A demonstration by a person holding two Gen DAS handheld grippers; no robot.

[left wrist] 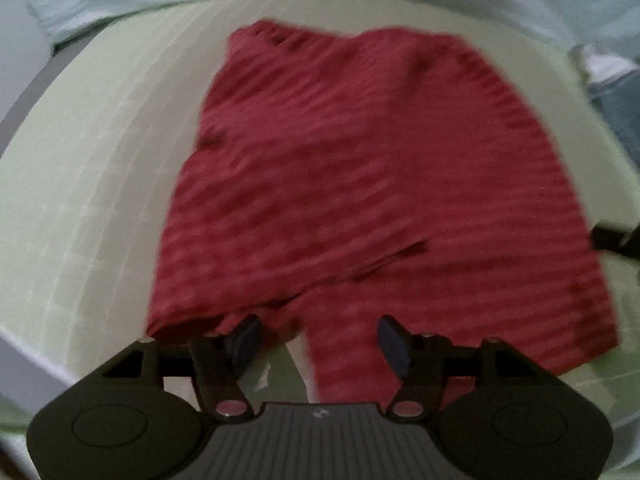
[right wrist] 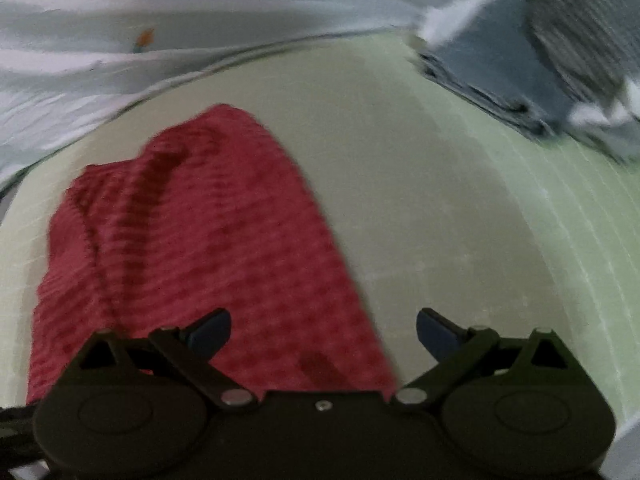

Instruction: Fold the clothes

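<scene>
The red striped knit garment (left wrist: 372, 184) lay flat on the pale green desk (left wrist: 100, 200); I held both the left hand-held gripper (left wrist: 320, 338) and the right hand-held gripper (right wrist: 324, 332) wide open and empty near its near edge, ready to fold.

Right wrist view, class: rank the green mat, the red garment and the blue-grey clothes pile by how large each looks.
1. Green mat, largest.
2. Red garment.
3. Blue-grey clothes pile, smallest, though it lies farthest away and runs out of frame, so its real size is unsure.

Dim, motion-blurred, fisheye-warped edges
</scene>
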